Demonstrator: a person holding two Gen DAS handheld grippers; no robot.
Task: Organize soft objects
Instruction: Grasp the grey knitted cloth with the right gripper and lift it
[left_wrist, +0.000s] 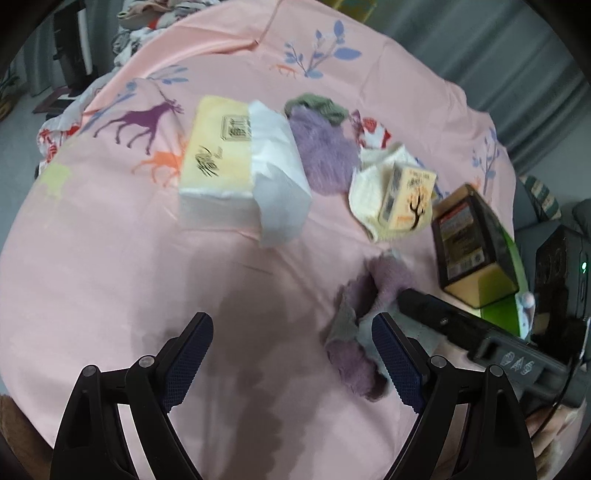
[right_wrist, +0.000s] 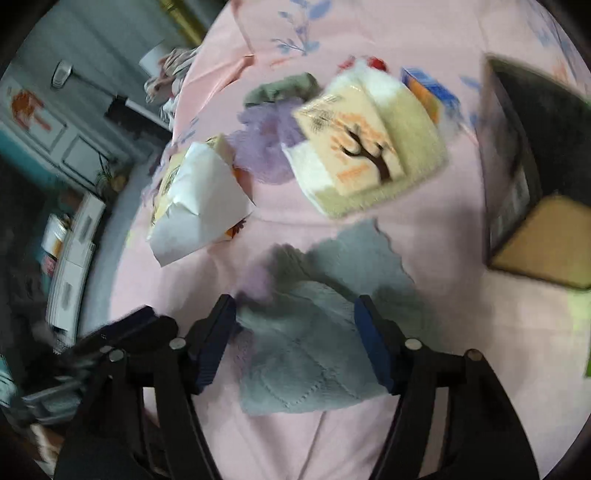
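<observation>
Now grey-purple cloth (right_wrist: 314, 343) crumpled, fuzzy, on pink sheet (right_wrist: 480, 332); right tongs (right_wrist: 295, 339) parted, straddling it; left tongs (left_wrist: 291, 362) wide, empty.

Pink bedspread (left_wrist: 110, 258) under my cameras.
On it I see tissue packs (left_wrist: 229, 158), purple fluff (left_wrist: 325, 155), a grey cloth (right_wrist: 314, 354), a dark box (left_wrist: 469, 243).

Ahead of the open jaws lay two tissue packs: one large pack (left_wrist: 221, 155) and one smaller pack with a tree print (left_wrist: 408, 197). Cloths numbered five: one grey-and-purple cloth (right_wrist: 314, 332) directly between the right jaws, one fluffy purple cloth (left_wrist: 325, 151) farther ahead, one green cloth (left_wrist: 321, 105) beyond it, one cream cloth (left_wrist: 369, 192) under the small pack, and one red-patterned cloth (left_wrist: 373, 129) behind. One dark box (left_wrist: 469, 243) stood off to the right side. One blue carton (right_wrist: 428, 86) showed behind the small pack.
</observation>
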